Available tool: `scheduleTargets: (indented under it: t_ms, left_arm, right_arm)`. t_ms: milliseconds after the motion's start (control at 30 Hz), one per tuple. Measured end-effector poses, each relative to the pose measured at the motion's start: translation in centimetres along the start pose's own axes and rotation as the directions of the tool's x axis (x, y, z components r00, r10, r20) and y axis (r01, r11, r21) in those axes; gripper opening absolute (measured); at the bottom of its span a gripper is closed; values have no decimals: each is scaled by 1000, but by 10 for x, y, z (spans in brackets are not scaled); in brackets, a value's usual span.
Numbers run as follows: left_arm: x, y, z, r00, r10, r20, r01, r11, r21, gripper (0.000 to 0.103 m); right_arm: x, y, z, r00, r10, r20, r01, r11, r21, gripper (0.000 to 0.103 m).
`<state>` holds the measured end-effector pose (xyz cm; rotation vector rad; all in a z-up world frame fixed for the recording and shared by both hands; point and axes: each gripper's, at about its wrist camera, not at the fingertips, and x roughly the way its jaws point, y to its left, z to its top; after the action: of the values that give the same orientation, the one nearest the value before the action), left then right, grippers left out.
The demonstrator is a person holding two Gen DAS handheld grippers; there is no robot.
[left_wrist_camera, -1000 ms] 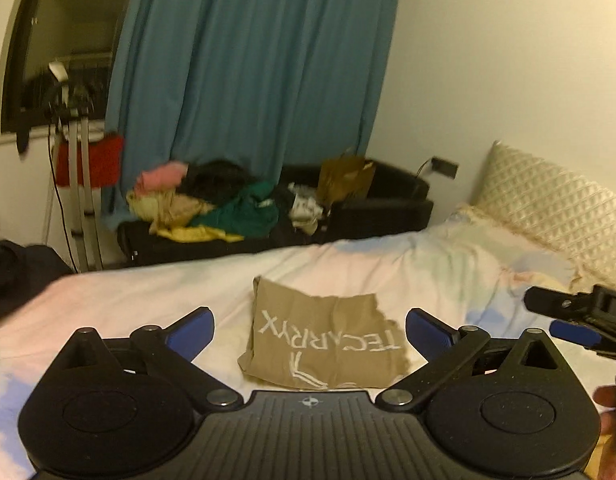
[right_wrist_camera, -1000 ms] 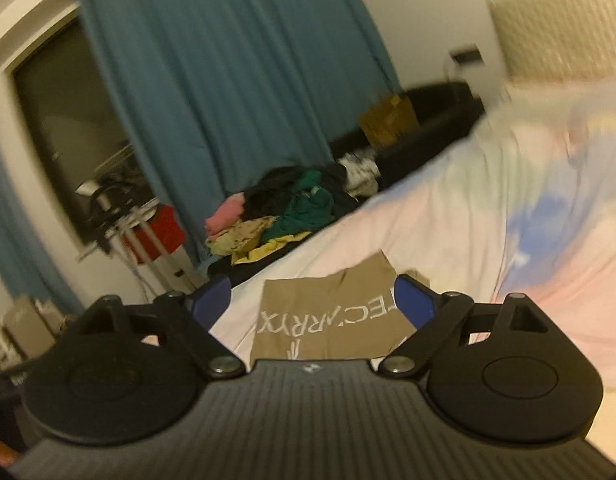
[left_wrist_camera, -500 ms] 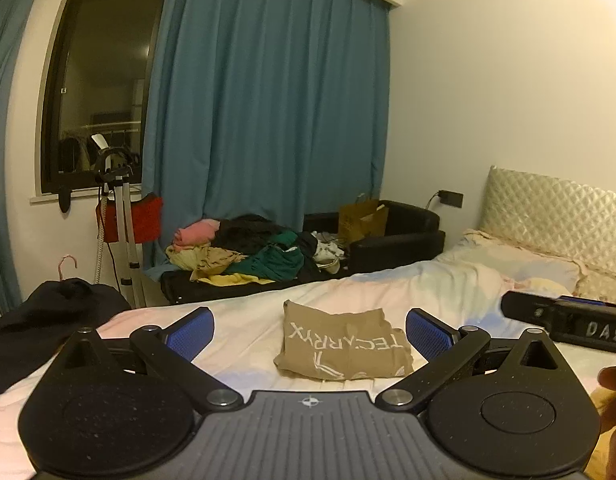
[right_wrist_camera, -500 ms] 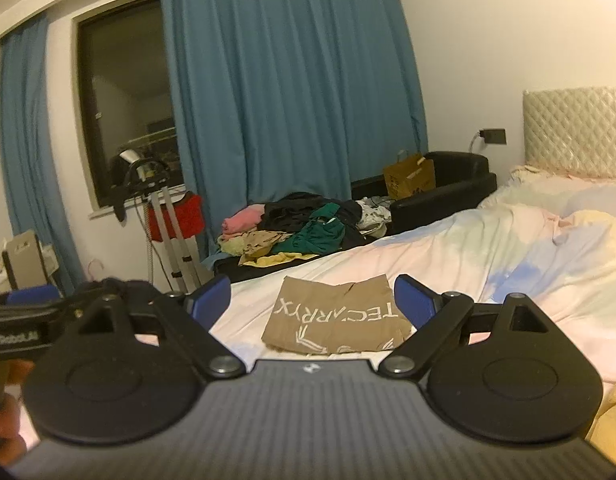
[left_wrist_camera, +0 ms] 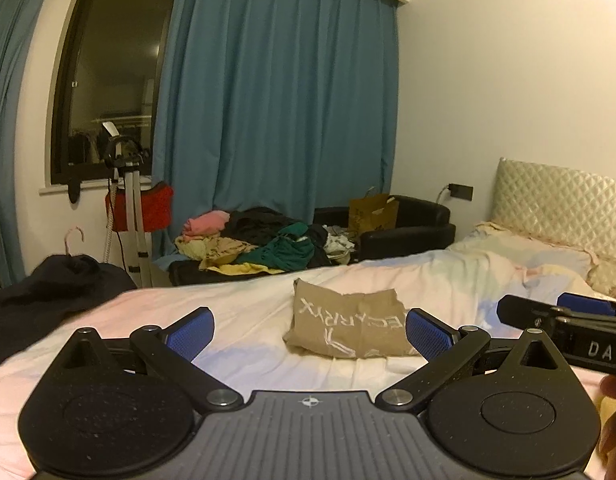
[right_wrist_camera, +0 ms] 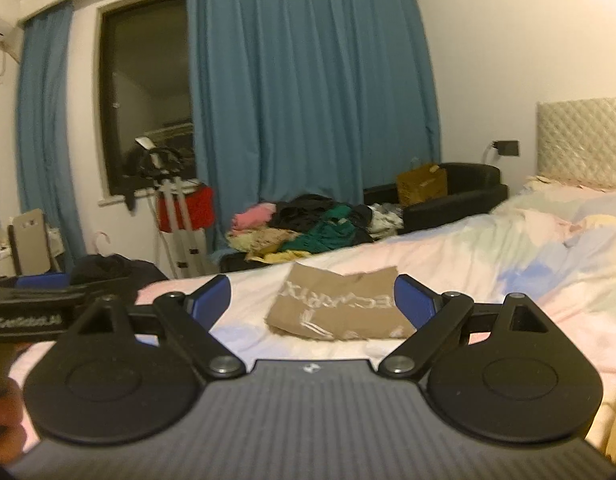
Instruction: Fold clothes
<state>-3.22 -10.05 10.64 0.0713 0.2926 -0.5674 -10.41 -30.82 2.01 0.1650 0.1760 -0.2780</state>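
Tan T-shirt [left_wrist_camera: 350,330] lies folded – seemingly square – on bed [left_wrist_camera: 248,304]; left claw [left_wrist_camera: 308,330], right claw [right_wrist_camera: 313,300] spread wide, empty, hovering short of it.

A tan garment [left_wrist_camera: 350,330], folded into a compact rectangle with white lettering facing up and reading upside down, lay flat near the middle of a pastel-sheeted bed [left_wrist_camera: 448,276], its edges slightly rumpled and uneven.
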Motion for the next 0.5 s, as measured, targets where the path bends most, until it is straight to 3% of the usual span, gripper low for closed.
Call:
scheduleTargets:
  t_ms: [200,500]
  left_arm:
    - [13,-2,-17,1000,-4,-31,4,1000,13,103]
    - [20,1,-24,1000,8,-13,-8,1000,0,103]
  right_arm:
    - [6,-3,-14,1000,-1,1,1,1000,-11,90]
    - [15,-6,-29,1000,-7,13,7,1000,-13,90]
